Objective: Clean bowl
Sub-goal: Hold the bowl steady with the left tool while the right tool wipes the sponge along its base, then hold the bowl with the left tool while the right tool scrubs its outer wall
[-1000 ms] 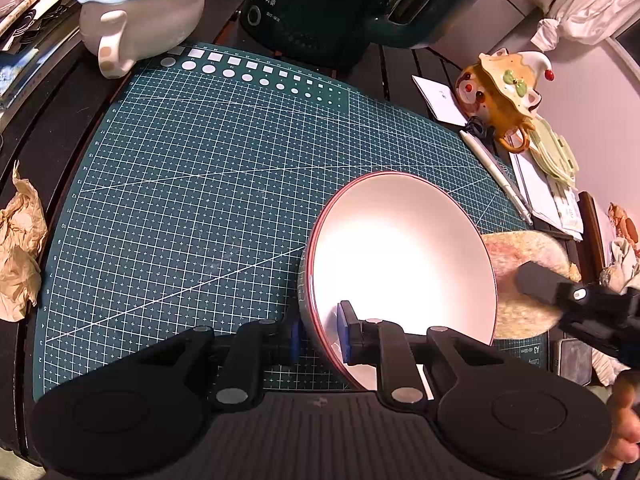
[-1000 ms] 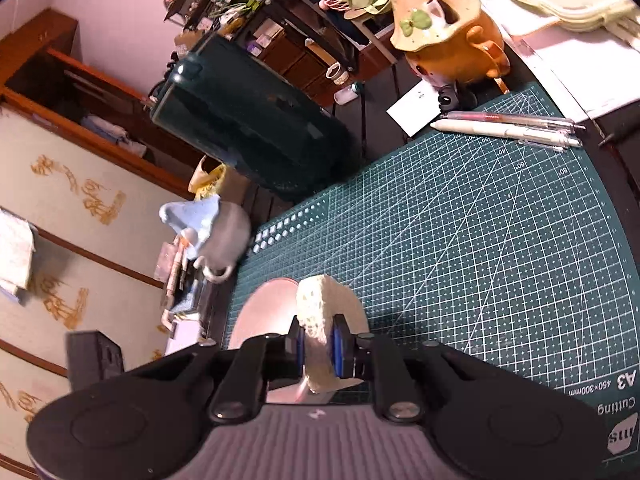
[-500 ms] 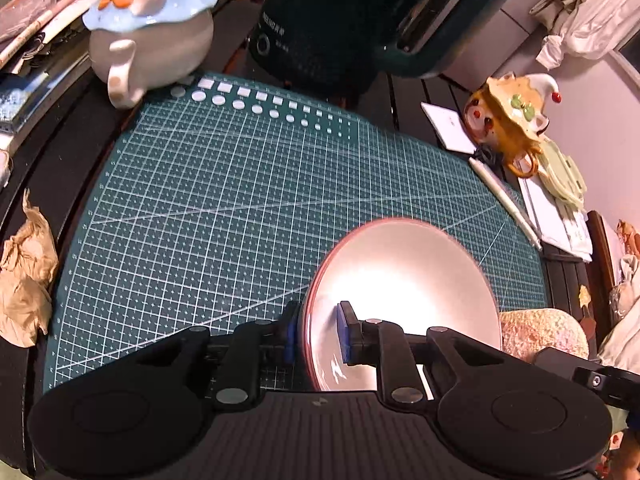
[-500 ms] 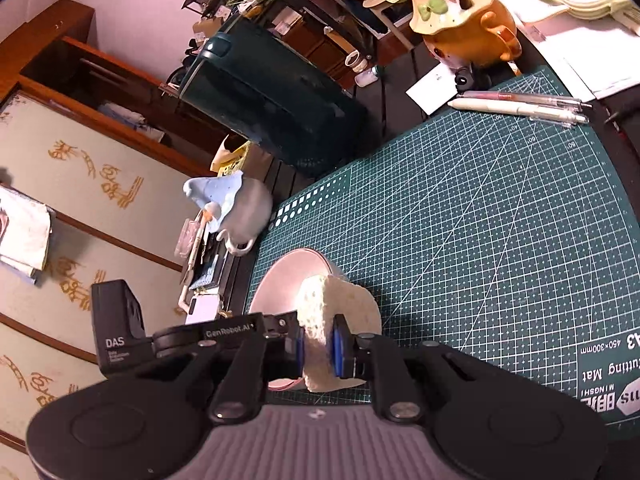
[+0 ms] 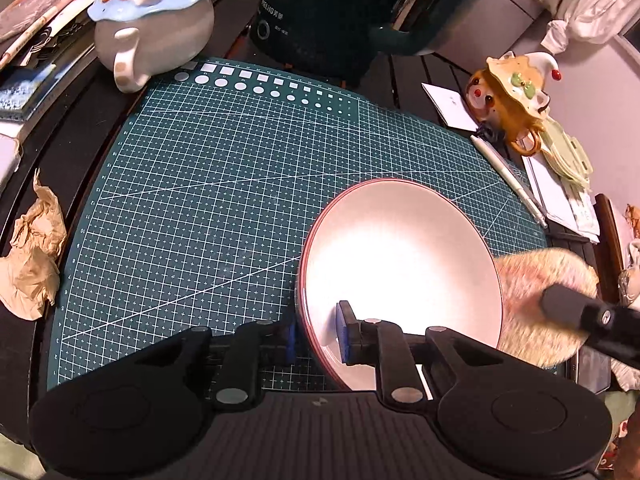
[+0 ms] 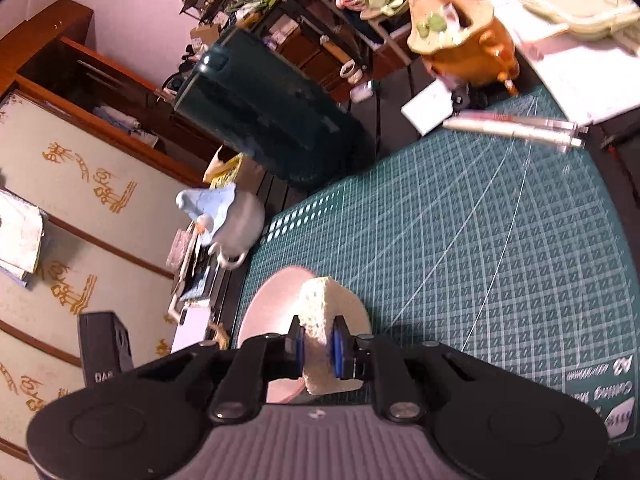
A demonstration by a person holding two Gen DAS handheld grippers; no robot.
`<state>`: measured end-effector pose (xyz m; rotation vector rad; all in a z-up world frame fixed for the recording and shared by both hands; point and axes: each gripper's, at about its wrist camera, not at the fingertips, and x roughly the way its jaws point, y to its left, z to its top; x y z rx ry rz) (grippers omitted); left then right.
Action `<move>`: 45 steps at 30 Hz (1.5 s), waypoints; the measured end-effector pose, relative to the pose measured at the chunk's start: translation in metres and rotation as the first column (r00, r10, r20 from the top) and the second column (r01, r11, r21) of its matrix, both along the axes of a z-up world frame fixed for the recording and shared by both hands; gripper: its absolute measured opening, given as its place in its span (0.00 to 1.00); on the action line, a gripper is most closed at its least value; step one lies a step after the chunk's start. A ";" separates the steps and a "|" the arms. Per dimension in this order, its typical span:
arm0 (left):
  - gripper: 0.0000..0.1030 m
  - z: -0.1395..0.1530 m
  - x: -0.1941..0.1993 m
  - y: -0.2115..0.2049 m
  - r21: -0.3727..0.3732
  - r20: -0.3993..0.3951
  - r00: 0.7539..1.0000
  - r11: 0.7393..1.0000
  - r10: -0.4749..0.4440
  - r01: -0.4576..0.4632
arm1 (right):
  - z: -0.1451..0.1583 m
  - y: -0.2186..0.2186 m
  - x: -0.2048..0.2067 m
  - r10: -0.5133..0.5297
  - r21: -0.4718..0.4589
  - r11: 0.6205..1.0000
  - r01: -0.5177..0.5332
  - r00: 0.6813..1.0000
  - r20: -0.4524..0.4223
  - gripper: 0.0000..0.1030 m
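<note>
A white bowl (image 5: 400, 264) with a thin red rim is tilted up on edge over the green cutting mat (image 5: 224, 184). My left gripper (image 5: 316, 338) is shut on its near rim, one pad inside and one outside. A pale yellow sponge (image 5: 536, 280), blurred, lies against the bowl's right outer side. In the right wrist view the same sponge (image 6: 320, 324) is pinched in my right gripper (image 6: 318, 344), with the bowl's (image 6: 268, 312) outer wall just behind it. The right gripper's black finger (image 5: 576, 312) shows at the right of the left wrist view.
A blue-lidded white teapot (image 5: 156, 28) and a dark green kettle (image 5: 340, 12) stand behind the mat. An orange clown-shaped pot (image 5: 512, 96), pens (image 5: 508, 176) and papers lie at the right. Crumpled brown paper (image 5: 32, 248) lies off the mat's left edge.
The sponge has shifted along the bowl's right outer side, down and then back up, and is now motion-blurred. The left gripper keeps its hold on the tilted bowl.
</note>
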<state>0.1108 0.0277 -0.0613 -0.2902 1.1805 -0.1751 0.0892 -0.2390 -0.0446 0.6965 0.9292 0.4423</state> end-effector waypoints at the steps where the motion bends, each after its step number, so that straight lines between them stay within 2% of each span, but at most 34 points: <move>1: 0.18 0.000 0.000 0.001 -0.006 -0.002 1.000 1.000 0.000 0.000 | 0.001 -0.001 0.002 -0.005 -0.001 1.000 0.005 1.000 0.006 0.12; 5: 0.18 -0.001 0.002 0.002 -0.014 -0.005 1.000 1.000 -0.006 0.006 | -0.005 -0.003 0.008 -0.017 0.027 0.999 0.017 1.000 -0.003 0.12; 9: 0.18 -0.002 0.004 0.004 -0.034 -0.013 1.000 0.999 0.000 -0.001 | -0.017 0.004 0.011 0.003 0.003 1.000 -0.003 0.998 -0.057 0.12; 15: 0.18 -0.004 0.007 0.007 -0.055 -0.022 1.000 0.998 0.004 -0.005 | -0.001 -0.001 0.007 -0.015 0.036 0.999 0.015 1.000 0.009 0.12; 18: 0.18 -0.004 0.008 0.006 -0.054 -0.020 1.000 0.999 0.002 -0.003 | -0.016 0.006 0.011 0.006 0.006 1.000 -0.006 0.999 -0.043 0.12; 21: 0.18 -0.005 0.008 0.007 -0.057 -0.021 1.000 0.998 0.003 -0.005 | -0.017 0.005 0.013 0.000 0.014 1.000 0.001 0.998 -0.060 0.12; 25: 0.18 -0.005 0.009 0.007 -0.059 -0.023 1.000 0.998 0.003 -0.004 | -0.003 -0.001 0.009 -0.019 0.044 0.999 0.019 1.000 0.000 0.12; 29: 0.18 -0.005 0.009 0.007 -0.059 -0.023 1.000 0.998 0.002 -0.004 | -0.018 0.007 0.012 0.000 0.009 1.000 0.001 0.998 -0.059 0.12; 36: 0.18 -0.005 0.009 0.006 -0.048 -0.021 1.000 0.999 -0.004 0.003 | -0.002 -0.001 0.007 -0.012 0.047 0.999 0.012 1.000 0.009 0.12; 40: 0.18 -0.005 0.009 0.007 -0.054 -0.021 1.000 0.999 -0.002 0.001 | -0.016 0.007 0.011 0.002 -0.003 1.000 -0.003 0.999 -0.053 0.12; 45: 0.18 -0.005 0.009 0.006 -0.050 -0.021 1.000 0.999 -0.004 0.003 | -0.003 -0.005 0.007 -0.029 0.052 0.998 0.029 1.000 -0.002 0.12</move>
